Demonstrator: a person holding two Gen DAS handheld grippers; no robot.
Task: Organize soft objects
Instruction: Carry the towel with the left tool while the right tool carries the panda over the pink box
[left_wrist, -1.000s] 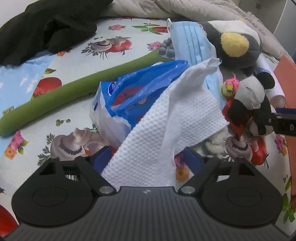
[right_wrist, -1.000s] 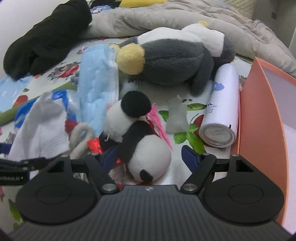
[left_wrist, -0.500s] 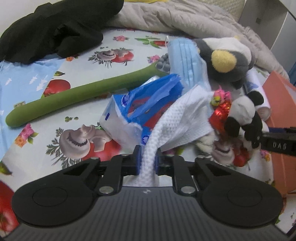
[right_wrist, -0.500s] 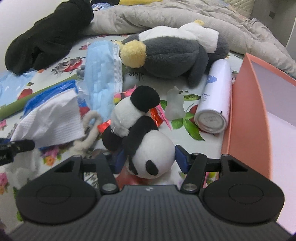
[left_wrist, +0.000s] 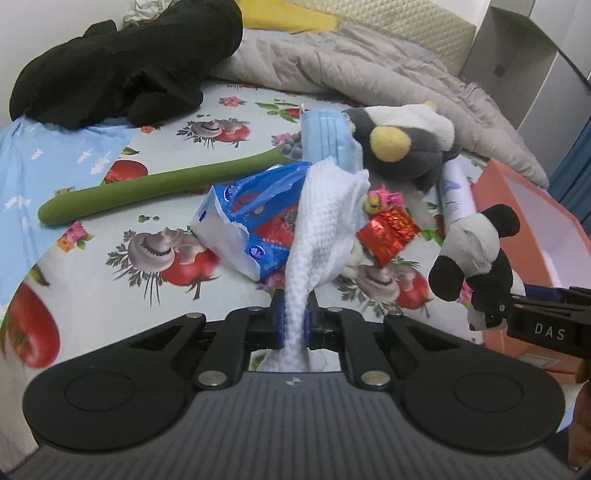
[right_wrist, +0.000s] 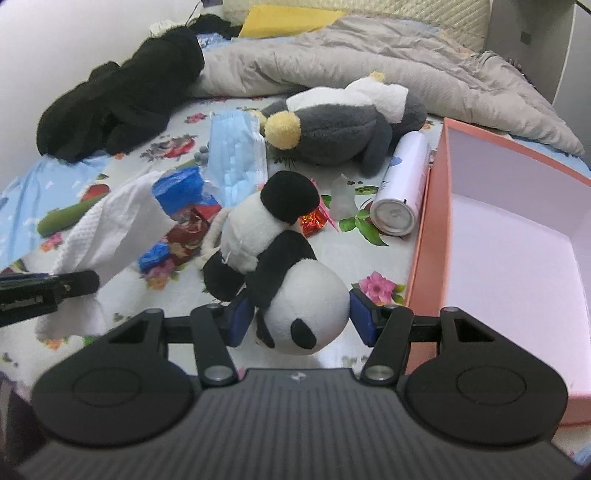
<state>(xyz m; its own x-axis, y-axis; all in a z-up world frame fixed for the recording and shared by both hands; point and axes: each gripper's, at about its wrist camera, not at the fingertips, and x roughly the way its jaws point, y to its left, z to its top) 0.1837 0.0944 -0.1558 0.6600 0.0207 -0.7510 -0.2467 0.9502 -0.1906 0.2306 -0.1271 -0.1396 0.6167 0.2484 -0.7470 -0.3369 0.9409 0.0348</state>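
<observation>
- Both tongs are loaded: our left gripper (left_wrist: 294, 317) is pinched almost fully closed on the white tissue (left_wrist: 321, 221), whose free end is trailing up toward 12 o'clock over the blue tissue pack (left_wrist: 255, 206).
- Our right gripper (right_wrist: 299, 314) is standing about half open with both blue pads pressing the head of the panda plush (right_wrist: 280, 266); its body is sticking up toward 11 o'clock, clear of the printed sheet (right_wrist: 369, 258).
- We are judging the step in hand as the carry: both soft things look lifted off the bed, and neither is yet in the orange box (right_wrist: 432, 206), which is lying at 3 o'clock of the panda in the right wrist view.
- Next we are probably needing to swing the panda over the box wall toward 3 o'clock and only then let go; the tissue may drag on the pack, so it likely wants a clean lift first.
- Counting what we are seeing: one tissue, one panda, one box, one tissue pack.
- We are also counting one grey penguin plush (right_wrist: 332, 125) at 12 o'clock, one blue face mask (right_wrist: 236, 158) at 11, one white spray can (right_wrist: 402, 184) at 1, one green tube (left_wrist: 159, 192), and one red foil wrapper (left_wrist: 389, 230).
- Behind, one black garment (right_wrist: 118, 99) and one grey quilt (right_wrist: 406, 66) are lying at the far edge.
</observation>
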